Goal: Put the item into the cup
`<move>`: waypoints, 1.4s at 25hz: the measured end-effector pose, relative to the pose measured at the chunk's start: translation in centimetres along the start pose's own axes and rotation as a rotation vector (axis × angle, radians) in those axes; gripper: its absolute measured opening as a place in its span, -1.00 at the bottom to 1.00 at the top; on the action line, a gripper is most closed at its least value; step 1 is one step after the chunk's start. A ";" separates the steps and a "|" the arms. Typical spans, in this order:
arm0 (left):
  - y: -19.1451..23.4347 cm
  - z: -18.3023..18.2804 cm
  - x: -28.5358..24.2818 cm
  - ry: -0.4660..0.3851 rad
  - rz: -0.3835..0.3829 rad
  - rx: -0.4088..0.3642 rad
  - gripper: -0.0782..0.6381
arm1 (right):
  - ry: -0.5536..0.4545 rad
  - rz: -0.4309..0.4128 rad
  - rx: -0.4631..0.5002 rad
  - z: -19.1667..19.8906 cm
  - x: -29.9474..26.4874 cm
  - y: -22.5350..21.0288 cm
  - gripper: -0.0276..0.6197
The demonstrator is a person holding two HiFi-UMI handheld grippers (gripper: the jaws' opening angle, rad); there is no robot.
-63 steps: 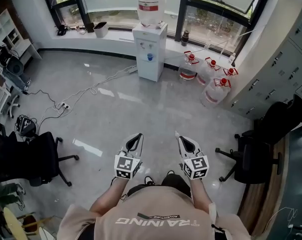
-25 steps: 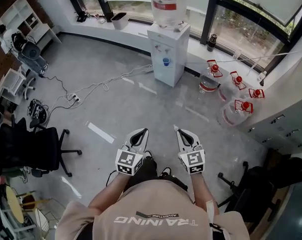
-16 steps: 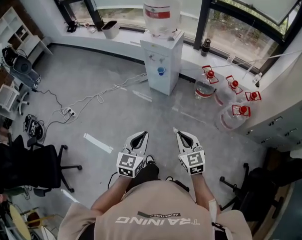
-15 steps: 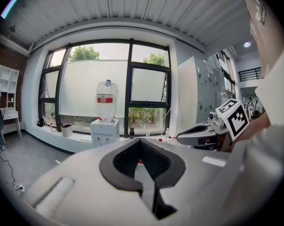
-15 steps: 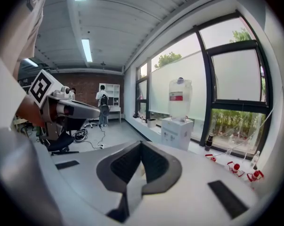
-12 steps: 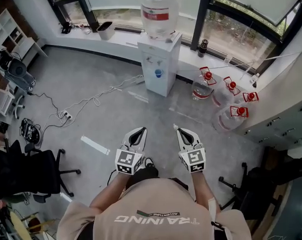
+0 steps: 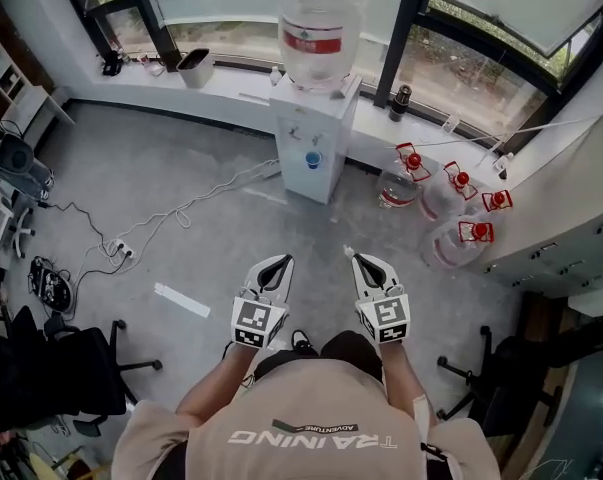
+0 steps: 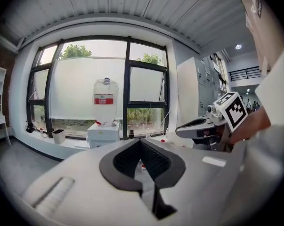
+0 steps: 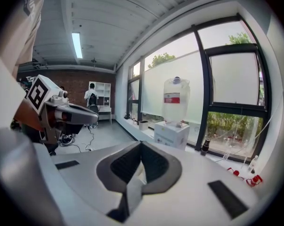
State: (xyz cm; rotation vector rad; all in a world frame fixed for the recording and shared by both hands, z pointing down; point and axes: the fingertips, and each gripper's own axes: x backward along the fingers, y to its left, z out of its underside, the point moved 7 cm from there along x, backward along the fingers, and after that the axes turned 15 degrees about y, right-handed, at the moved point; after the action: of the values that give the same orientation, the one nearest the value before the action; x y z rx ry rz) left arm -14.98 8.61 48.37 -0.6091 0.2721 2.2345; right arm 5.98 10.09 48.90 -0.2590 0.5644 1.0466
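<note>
Grey floor (image 7: 191, 158), water dispenser (image 7: 311, 143) by black-framed windows (image 7: 461, 28), office chair (image 7: 56, 368) left.

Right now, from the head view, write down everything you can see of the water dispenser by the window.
The water dispenser is a white, box-shaped cabinet standing upright on the grey floor, in front of the low window ledge. A large clear bottle with a red-and-white label sits on top. A small blue part shows on its front. Red-capped spare bottles stand on the floor beside it, apart from it, and a cable lies on its other side.
</note>
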 end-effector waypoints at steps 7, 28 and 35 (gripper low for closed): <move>4.0 -1.2 -4.4 0.030 -0.013 0.073 -0.76 | 0.029 -0.031 -0.006 -1.2 -5.2 -3.5 -0.88; 10.5 -10.5 -19.6 0.039 -0.071 0.165 -0.76 | 0.008 -0.167 0.027 -6.8 -18.5 -18.4 -0.88; 15.2 -10.3 -21.0 0.047 -0.099 0.171 -0.76 | 0.057 -0.182 0.063 -8.3 -23.1 -18.2 -0.88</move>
State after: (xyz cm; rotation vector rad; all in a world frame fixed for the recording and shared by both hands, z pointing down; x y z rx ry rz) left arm -10.76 -18.97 50.16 -0.5708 0.4423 2.0784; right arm 10.49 -19.71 53.66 -0.2804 0.6129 0.8463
